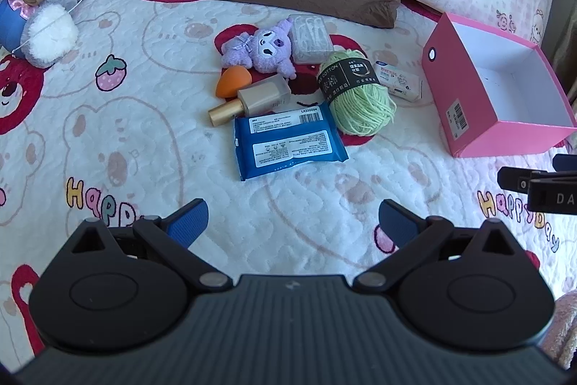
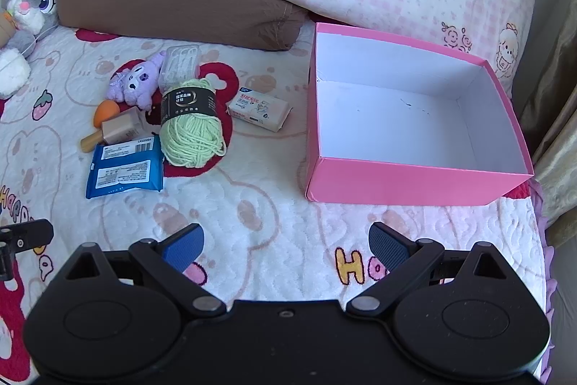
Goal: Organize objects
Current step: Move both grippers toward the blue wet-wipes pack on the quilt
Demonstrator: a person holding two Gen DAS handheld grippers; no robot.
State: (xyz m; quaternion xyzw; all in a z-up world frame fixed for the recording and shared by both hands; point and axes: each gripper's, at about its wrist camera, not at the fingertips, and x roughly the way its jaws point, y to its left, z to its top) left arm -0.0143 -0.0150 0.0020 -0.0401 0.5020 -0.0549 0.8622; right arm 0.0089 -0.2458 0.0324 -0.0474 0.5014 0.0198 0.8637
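Here I hold my left gripper (image 1: 293, 222) and right gripper (image 2: 285, 246) spread, empty, above the bedspread (image 1: 144, 139); green yarn (image 1: 357, 96), blue wipes (image 1: 288, 141) lie clustered left of the empty pink box (image 2: 414, 184).

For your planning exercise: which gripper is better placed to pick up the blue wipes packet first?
Probably the left gripper: open, it faces the blue plastic wipes packet almost straight ahead. The right gripper, also open, has the packet far to its left and sits nearer the empty pink cardboard box.

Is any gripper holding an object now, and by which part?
Nothing is held: the left gripper and right gripper are both open and empty.
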